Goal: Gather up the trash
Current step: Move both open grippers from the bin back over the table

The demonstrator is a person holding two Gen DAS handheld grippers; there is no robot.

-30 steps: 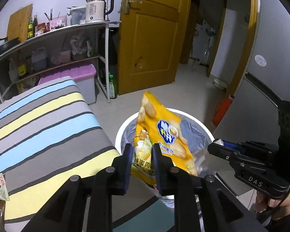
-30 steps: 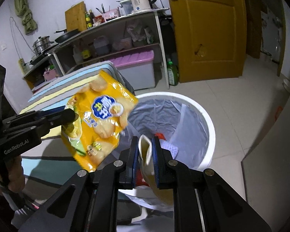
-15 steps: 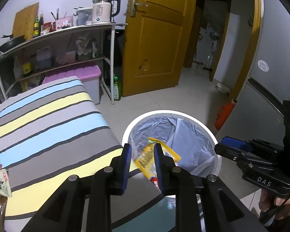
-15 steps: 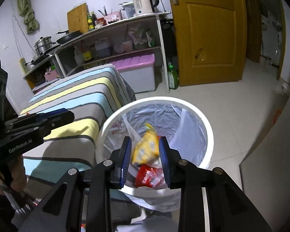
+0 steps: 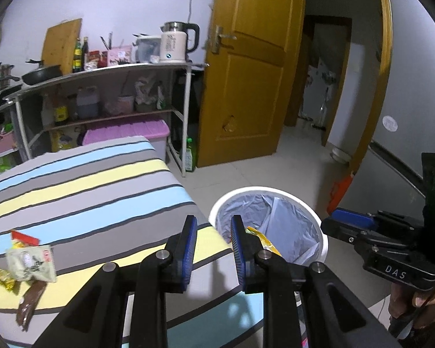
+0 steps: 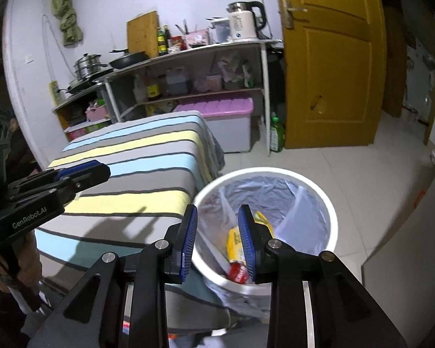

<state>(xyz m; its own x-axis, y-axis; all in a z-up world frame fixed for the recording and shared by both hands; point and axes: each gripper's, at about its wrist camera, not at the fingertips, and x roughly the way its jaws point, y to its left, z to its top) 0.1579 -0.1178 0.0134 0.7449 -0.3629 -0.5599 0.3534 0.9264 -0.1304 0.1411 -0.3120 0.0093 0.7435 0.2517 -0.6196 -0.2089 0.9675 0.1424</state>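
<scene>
1. The left gripper [image 5: 212, 242] hangs over the near edge of the striped table [image 5: 87, 191]; its jaws stand a little apart with nothing between the blue pads.
2. The right gripper [image 6: 217, 239] points down at the white bin [image 6: 330, 211]; its jaws stand apart and empty, having opened in the last second.
3. The bin, lined with a grey bag, stands on the tiled floor just beside the table's right end; a yellow snack bag [image 6: 234, 242] and a red wrapper [image 6: 237, 272] lie inside it.
4. Loose wrappers [image 5: 29, 261] lie on the table's near left part, well apart from the bin: a pale green packet, a yellow one, a red piece and a brown strip.
</scene>
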